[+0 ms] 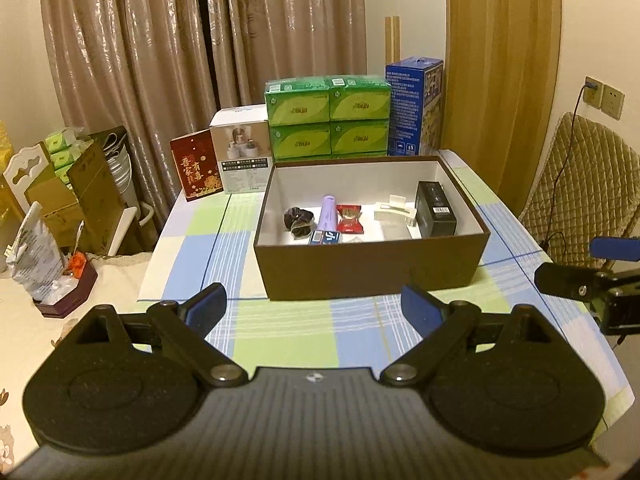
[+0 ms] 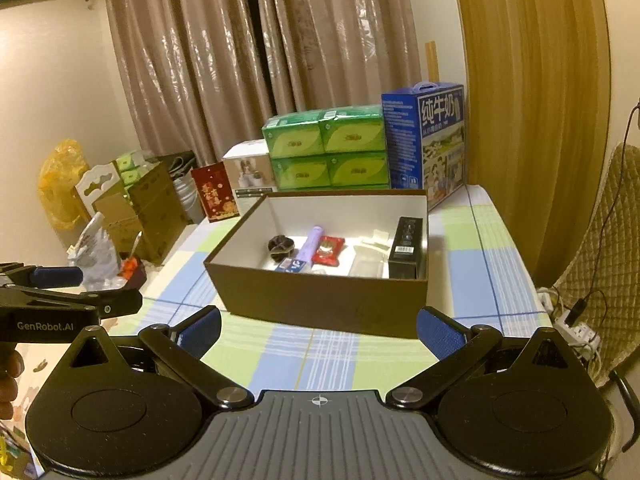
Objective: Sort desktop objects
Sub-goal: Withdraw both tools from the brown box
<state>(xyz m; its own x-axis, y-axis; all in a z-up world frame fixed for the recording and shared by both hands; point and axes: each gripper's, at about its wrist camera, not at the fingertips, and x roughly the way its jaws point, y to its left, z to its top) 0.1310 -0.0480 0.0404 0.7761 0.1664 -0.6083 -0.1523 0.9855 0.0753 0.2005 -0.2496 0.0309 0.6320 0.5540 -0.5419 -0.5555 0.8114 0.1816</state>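
Our left claw [image 1: 314,308] and right claw [image 2: 320,332] both gape wide, holding nothing, above the bench [image 1: 280,344]. Ahead sits the brown box [image 1: 372,268] with small items inside. Only the right view shows a hand [image 2: 8,384] under the left claw.

I see the open box [image 1: 372,268] on the surface [image 1: 280,344], ahead of me. Stacked tissue packs [image 1: 328,116] stand behind it, a milk carton [image 1: 412,108] to their right.
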